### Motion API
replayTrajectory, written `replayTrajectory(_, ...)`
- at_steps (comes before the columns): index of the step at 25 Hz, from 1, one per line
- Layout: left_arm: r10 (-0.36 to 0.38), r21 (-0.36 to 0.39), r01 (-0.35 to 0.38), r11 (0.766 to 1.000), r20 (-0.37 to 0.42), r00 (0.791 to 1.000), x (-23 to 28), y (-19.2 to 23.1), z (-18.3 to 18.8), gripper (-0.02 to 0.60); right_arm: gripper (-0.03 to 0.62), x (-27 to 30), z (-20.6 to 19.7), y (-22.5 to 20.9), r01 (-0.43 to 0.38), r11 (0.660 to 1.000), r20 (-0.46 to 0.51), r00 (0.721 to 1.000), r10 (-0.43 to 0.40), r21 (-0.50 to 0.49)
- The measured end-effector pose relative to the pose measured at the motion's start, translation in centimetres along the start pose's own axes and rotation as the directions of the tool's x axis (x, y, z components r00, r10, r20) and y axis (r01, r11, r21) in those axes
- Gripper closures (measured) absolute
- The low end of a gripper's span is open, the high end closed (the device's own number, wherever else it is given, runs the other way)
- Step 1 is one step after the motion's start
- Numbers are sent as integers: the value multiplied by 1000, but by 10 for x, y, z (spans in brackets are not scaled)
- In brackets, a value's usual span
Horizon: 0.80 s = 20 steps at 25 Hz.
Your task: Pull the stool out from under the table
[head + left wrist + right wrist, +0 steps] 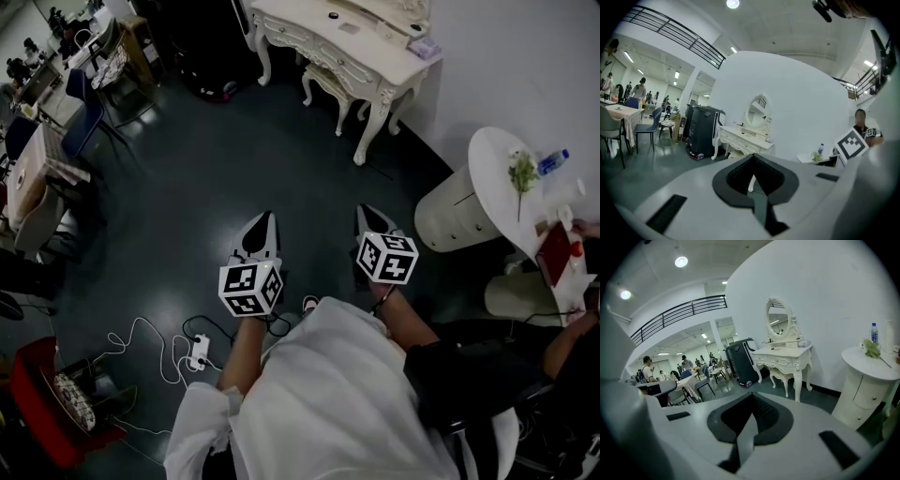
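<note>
A white carved dressing table (349,45) with an oval mirror stands against the far wall. The white stool (328,82) is tucked under it, only its seat edge and legs showing. Both grippers are held side by side over the dark floor, well short of the table and pointing toward it. My left gripper (266,217) is shut with nothing in it, and so is my right gripper (367,209). In the left gripper view the table (743,139) and stool (734,153) lie beyond the closed jaws (753,157). The right gripper view shows the table (783,356) and stool (781,376) ahead of the closed tips (751,395).
A round white cabinet (457,214) with a bottle (553,161) and flowers stands at the right, a seated person (572,342) beside it. A black machine (701,130) stands left of the dressing table. Cables and a power strip (197,352) lie on the floor. Dining chairs stand far left.
</note>
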State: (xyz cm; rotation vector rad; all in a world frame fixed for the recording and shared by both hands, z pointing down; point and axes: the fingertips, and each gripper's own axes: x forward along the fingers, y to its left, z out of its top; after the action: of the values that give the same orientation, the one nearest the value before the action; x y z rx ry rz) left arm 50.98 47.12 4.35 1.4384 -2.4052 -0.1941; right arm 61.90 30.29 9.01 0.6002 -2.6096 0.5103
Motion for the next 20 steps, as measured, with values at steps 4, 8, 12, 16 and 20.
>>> replayTrajectory(4, 3, 3, -3, 1000, -14, 1000, 14, 4, 2, 572, 594, 13, 4, -2, -9, 1000, -10, 1000, 9, 18)
replayTrajectory(8, 8, -14, -9, 1000, -28, 1000, 30, 16, 2, 572, 594, 25, 1, -5, 0, 1000, -35, 999, 1, 24)
replayTrajectory(12, -3, -26, 2, 1000, -37, 999, 50, 28, 2, 571, 594, 43, -2, -11, 25, 999, -58, 998, -23, 33)
replayTrajectory(16, -39, -18, 39, 999, -42, 998, 78, 44, 13, 572, 594, 71, 13, -5, 42, 998, -47, 998, -40, 49)
replayTrajectory(20, -62, -3, 62, 998, -34, 997, 104, 65, 33, 572, 594, 101, 33, 8, 46, 998, -39, 998, -44, 46)
